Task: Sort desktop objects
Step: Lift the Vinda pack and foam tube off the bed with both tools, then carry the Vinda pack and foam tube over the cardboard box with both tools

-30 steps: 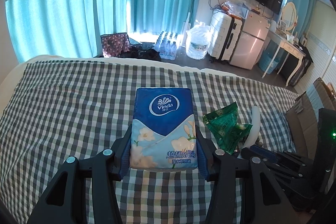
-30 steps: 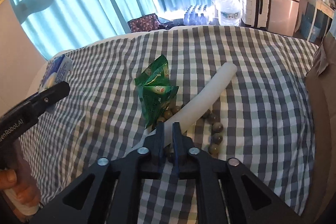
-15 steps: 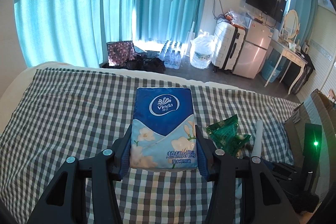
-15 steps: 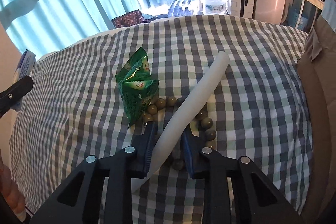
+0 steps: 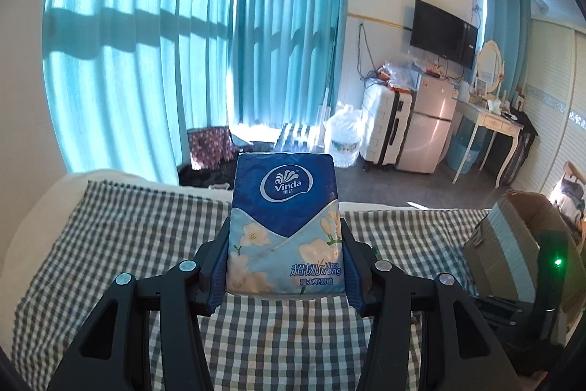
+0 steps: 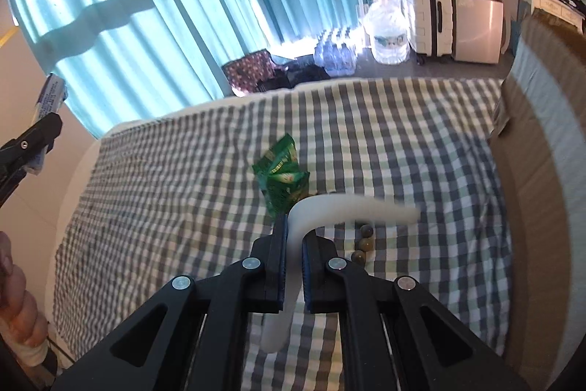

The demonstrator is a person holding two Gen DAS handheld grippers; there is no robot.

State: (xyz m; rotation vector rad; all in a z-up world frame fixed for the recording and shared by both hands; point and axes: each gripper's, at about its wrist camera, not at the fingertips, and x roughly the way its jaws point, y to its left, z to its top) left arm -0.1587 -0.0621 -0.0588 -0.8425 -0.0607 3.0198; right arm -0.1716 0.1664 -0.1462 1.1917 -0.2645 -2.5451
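Left gripper (image 5: 285,262) clamps tissue pack (image 5: 285,222), held above checked cloth (image 5: 121,244). Right gripper (image 6: 292,266) pinches white foam tube (image 6: 329,207), bent, raised off cloth. Step: carrying both. Next, likely: cardboard box (image 5: 512,244), release inside.

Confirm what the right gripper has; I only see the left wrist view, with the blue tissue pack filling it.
Observer: The right gripper is shut on a soft white foam tube, which bends over sideways above the jaws.
Operator: Anything left on the checked cloth?
Observer: Yes, a crinkled green snack packet lies just beyond the tube.
Operator: That all?
Observer: No, a few small brown round beads lie on the checked cloth right of the gripper.
Operator: Does that view show my tissue pack?
Observer: Only its edge, at the far left, held in the left gripper.
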